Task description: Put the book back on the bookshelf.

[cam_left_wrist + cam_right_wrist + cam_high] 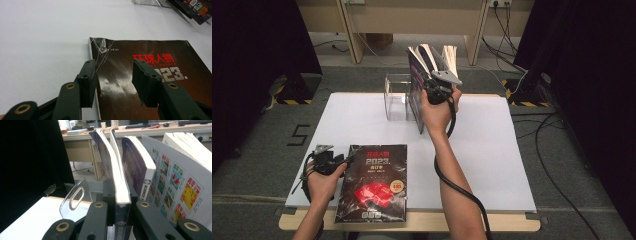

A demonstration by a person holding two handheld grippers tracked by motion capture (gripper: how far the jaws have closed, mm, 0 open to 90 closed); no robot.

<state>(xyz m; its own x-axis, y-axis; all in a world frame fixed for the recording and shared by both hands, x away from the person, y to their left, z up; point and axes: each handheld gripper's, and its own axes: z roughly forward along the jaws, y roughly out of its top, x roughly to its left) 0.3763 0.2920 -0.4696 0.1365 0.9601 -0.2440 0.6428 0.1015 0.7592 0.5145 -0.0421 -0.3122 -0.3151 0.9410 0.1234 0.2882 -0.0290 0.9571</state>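
The right gripper point(117, 220) is clamping its fingers on a standing magazine point(120, 187) at twelve o'clock; neighbouring magazines point(175, 182) are leaning and risk toppling. The left gripper point(113, 82) is hovering wide over the flat magazine point(373, 182).

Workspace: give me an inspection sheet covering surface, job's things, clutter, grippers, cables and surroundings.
Surface: white board on a wooden table, mostly bare.
Job's things: upright magazine among others standing in a clear acrylic rack; a dark magazine lies flat at the near edge, cover up.
Clutter: nothing seen.
Grippers: right gripper is clamped on the upright magazine's lower edge at the rack; left gripper is open, its jaws straddling the flat magazine's left edge without pressing on it.
Cables: black cable trails along the right forearm; loose cables lie on the floor at right.
Surroundings: grey carpet, black curtains both sides, wooden desks behind.
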